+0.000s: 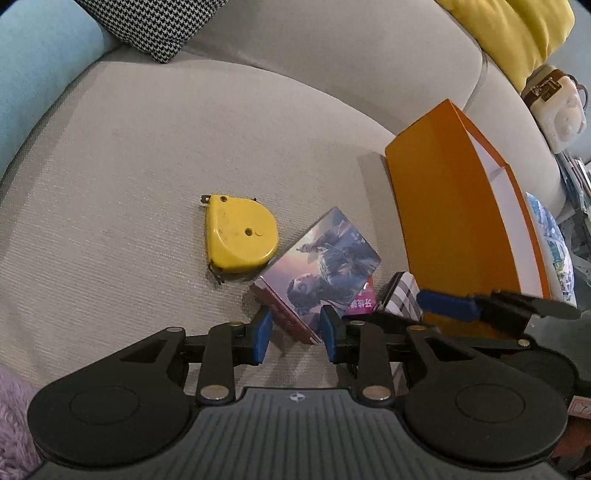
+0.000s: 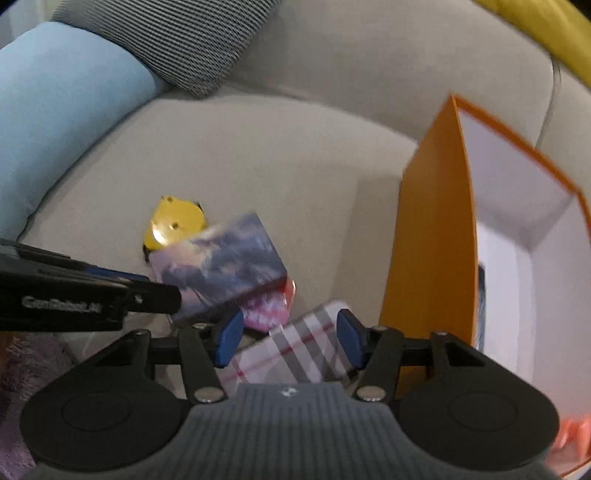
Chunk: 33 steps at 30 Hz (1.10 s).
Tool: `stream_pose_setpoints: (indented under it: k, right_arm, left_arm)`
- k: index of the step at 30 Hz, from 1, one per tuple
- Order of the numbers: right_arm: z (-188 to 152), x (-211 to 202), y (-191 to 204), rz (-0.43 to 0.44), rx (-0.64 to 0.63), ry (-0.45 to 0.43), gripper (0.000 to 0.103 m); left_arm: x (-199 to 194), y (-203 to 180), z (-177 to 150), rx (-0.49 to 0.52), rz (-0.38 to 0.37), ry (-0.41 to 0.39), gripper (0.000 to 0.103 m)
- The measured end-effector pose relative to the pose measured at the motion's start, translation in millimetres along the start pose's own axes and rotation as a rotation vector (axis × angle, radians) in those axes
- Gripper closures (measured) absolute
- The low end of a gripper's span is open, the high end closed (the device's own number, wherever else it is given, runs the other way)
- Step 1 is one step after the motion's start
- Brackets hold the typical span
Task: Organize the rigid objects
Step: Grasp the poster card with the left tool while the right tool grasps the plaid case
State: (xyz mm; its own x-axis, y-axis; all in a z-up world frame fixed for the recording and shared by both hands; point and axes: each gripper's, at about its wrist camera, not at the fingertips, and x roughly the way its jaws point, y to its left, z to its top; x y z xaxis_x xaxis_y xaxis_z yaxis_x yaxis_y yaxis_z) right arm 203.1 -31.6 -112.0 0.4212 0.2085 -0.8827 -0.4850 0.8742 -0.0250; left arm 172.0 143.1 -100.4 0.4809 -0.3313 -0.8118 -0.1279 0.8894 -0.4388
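Note:
My left gripper (image 1: 295, 332) is shut on the near corner of a picture box (image 1: 321, 269) with a painted figure on its lid; it also shows in the right wrist view (image 2: 221, 266), lifted and tilted. My right gripper (image 2: 290, 338) is shut on a plaid box (image 2: 295, 350), which also shows in the left wrist view (image 1: 400, 291). A yellow tape measure (image 1: 240, 236) lies flat on the grey sofa seat (image 1: 129, 184), just left of the picture box. An open orange box (image 2: 432, 236) with a white inside stands to the right.
A houndstooth cushion (image 1: 155, 26), a light blue cushion (image 1: 33, 74) and a yellow cushion (image 1: 517, 33) lean on the sofa back. A white bag (image 1: 557, 110) sits at far right. A purple fluffy cloth (image 1: 14, 417) lies at the near left.

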Motion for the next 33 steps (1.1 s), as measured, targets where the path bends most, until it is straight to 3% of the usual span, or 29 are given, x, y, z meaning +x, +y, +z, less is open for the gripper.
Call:
stream_pose_setpoints:
  k: [4, 9, 12, 18, 23, 25, 28, 33]
  right_arm:
    - [-1.6, -0.4, -3.0, 0.031, 0.036, 0.023, 0.049]
    - [-0.9, 2.3, -3.7, 0.038, 0.074, 0.053, 0.049]
    - [-3.7, 4.9, -3.8, 0.036, 0.075, 0.066, 0.049]
    - [-11.6, 4.3, 3.1, 0.032, 0.043, 0.066, 0.042]
    - [-13.7, 6.8, 3.6, 0.041, 0.011, 0.069, 0.038]
    - [-13.1, 11.6, 8.8, 0.039, -0.027, 0.072, 0.036]
    - [-17.0, 13.2, 15.9, 0.025, -0.081, 0.069, 0.032]
    - [-30.3, 16.8, 33.8, -0.065, -0.251, 0.051, 0.032]
  left_arm:
    - [-7.2, -6.7, 2.4, 0.051, 0.036, -0.056, 0.065]
    - [-7.0, -26.2, 9.7, 0.232, 0.065, -0.068, 0.051]
    - [-3.3, -36.4, 16.0, 0.359, 0.061, -0.051, 0.041]
    - [19.9, -54.6, 21.6, 0.589, 0.104, 0.012, 0.034]
    - [35.5, -62.4, 23.5, 0.62, 0.087, 0.043, 0.03]
    - [46.0, -64.9, 18.1, 0.638, 0.122, 0.081, 0.033]
    - [42.8, -68.9, 7.7, 0.661, 0.17, 0.076, 0.036]
    - [33.8, -62.6, -4.7, 0.549, 0.231, 0.102, 0.037]
